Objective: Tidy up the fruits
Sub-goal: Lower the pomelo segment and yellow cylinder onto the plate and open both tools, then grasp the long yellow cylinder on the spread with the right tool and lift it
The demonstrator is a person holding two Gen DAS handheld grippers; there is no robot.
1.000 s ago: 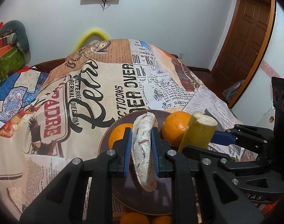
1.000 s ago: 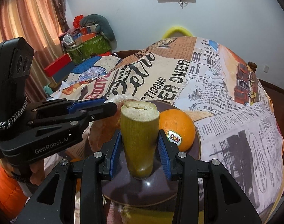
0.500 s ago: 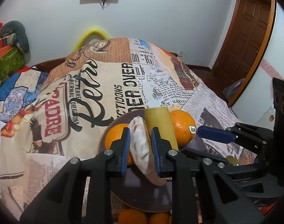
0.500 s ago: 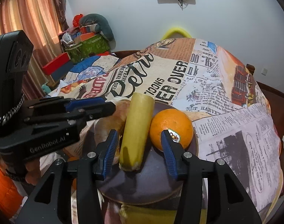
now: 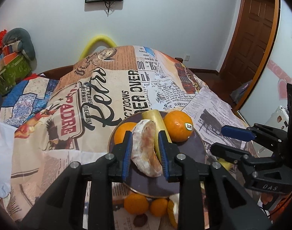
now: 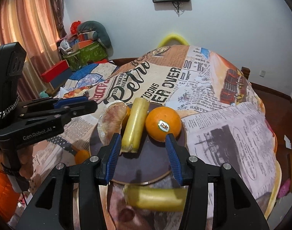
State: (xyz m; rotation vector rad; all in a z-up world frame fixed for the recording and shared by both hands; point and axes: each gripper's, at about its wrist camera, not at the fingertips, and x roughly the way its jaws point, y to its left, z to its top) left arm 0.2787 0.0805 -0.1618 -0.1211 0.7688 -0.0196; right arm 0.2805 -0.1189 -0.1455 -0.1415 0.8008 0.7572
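On the dark plate [image 6: 146,168] lie two oranges [image 6: 163,124], one banana piece [image 6: 135,123] and one pale wedge [image 5: 146,151] between the opening left hand-held gripper [image 5: 146,153]; the right hand-held gripper [image 6: 142,153] is released.

A: Legible text, right wrist view? 
B: "GenRobot.AI" in pale letters on the left gripper [image 6: 76,105] body. "Dole" sticker on the orange [image 6: 163,123].
A: Left wrist view?
B: "DAS" on the right gripper [image 5: 222,138] body. The printed cloth [image 5: 111,88] reads "OVER", "PADRE" and "HARVE"; smaller print is illegible.
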